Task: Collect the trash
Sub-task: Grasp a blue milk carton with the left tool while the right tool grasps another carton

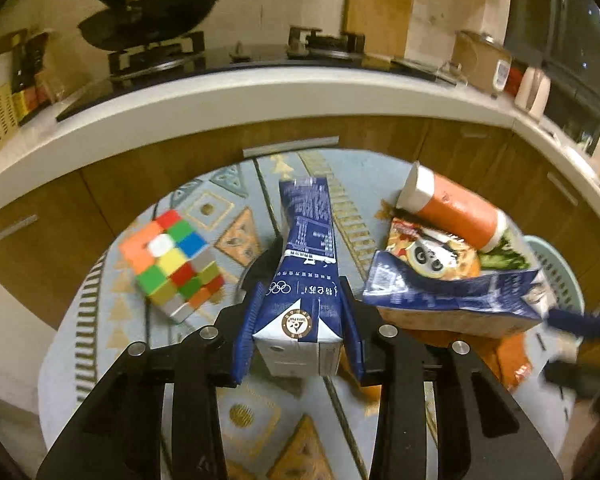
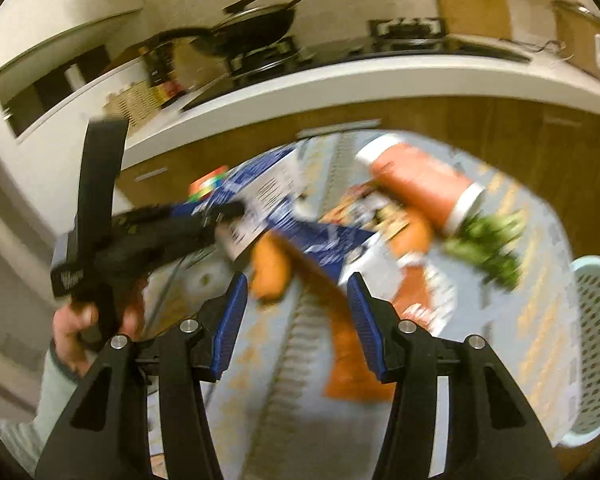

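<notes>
A crushed blue milk carton [image 1: 300, 280] is clamped between the blue pads [image 1: 246, 340] of the left gripper [image 1: 300, 320], its white base nearest the camera and its twisted top pointing far, toward the cabinet doors [image 1: 100, 208]. The right gripper [image 2: 296, 316] is seen with its jaws spread wide and nothing between them, above the patterned round table [image 1: 236, 412]; that view is heavily blurred.

Two blue cartons are counted: the held one and a second flattened carton [image 1: 452, 296] lying to its right. Beside that second carton lie one orange-and-white paper cup [image 1: 452, 204] on its side and one printed snack wrapper [image 1: 432, 252]. More orange packaging [image 2: 356, 360] is seen nearer, its count unclear. One colour cube [image 1: 172, 264] rests left of the held carton, apart from it. One pale perforated basket [image 2: 596, 344] stands at the table's right edge. Bare tablecloth is seen near the camera, between cube and carton.
</notes>
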Available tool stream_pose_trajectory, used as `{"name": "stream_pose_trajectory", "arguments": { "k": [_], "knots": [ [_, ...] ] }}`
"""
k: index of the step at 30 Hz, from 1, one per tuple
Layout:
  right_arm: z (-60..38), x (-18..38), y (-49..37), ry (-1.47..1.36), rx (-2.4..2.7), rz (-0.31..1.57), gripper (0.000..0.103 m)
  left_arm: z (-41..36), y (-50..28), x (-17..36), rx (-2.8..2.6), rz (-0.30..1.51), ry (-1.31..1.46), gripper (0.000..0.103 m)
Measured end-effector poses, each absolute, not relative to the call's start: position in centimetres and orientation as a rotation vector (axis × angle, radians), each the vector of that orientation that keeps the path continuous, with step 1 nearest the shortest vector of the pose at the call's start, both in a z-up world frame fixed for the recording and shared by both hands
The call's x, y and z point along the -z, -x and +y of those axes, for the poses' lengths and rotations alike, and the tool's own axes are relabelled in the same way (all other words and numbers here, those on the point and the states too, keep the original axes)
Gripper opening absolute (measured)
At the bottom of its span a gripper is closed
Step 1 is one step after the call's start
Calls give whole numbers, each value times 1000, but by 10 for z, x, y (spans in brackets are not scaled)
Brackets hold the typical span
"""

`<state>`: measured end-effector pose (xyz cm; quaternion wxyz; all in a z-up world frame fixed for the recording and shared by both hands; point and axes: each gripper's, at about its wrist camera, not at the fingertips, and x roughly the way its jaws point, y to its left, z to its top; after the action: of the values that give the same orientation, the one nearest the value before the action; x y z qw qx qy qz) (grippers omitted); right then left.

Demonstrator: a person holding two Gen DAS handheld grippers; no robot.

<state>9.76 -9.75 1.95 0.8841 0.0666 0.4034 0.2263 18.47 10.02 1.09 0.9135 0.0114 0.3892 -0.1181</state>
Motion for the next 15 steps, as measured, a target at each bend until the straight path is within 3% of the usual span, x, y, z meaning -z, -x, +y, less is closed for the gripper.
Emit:
{"name": "stream_pose_trajectory", "arguments": {
  "k": [9, 10, 12, 15],
  "knots": [
    [-82, -22, -70, 68, -323, 746, 50, 112, -155, -9, 248, 806, -23, 35],
    [-84, -21, -75, 85, -303, 736, 53, 113, -151, -6, 248, 819, -18, 35],
    [-88, -19, -92, 134, -273, 720, 70, 115, -145, 0, 247, 838, -14, 35],
    [-89, -9, -120, 177, -278, 750, 70, 115, -143, 9, 235, 860, -22, 35]
  ]
}}
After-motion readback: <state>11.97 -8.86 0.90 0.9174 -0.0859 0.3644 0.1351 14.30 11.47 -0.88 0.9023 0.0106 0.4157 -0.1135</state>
